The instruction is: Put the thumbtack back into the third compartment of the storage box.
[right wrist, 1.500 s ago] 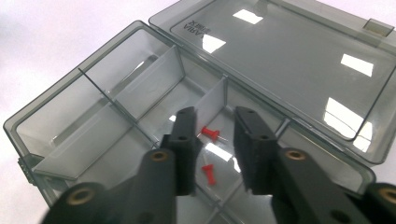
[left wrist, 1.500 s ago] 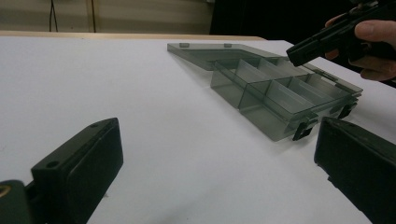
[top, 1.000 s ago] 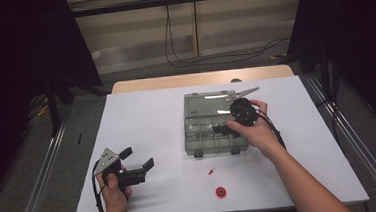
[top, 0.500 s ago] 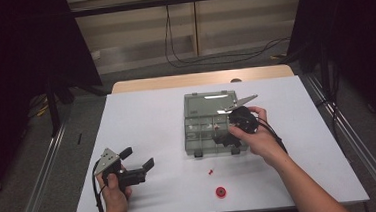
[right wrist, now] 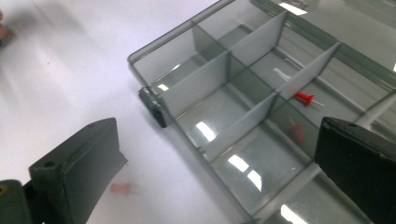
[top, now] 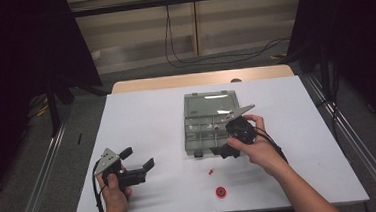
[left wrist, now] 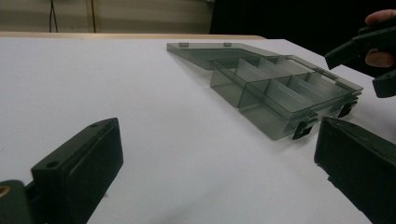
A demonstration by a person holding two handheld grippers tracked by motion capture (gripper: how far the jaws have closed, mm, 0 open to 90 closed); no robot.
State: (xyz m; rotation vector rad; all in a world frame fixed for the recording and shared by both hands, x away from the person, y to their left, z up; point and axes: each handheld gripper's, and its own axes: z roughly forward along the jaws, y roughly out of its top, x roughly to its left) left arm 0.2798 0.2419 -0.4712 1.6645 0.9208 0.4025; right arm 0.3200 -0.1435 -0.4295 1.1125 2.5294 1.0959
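Smoke-grey plastic, the compartment box (top: 211,123) lies open at the table's middle, lid folded away from the person, long axis running away from them. In the high view the right gripper (top: 225,148) has dropped since a second ago from above the box to its near right corner, jaws apart and empty. The left gripper (top: 139,163) has stayed well left of the box, released. One red pushpin (top: 211,172) and one red disc (top: 221,191) lie near the box's front edge.

In the left gripper view, the box (left wrist: 275,95) sits ahead right, one lid, two black latches.

In the right gripper view, one red pushpin (right wrist: 305,98) lies inside a compartment, point toward the lid; another, blurred (right wrist: 120,188), lies outside the box (right wrist: 243,102).
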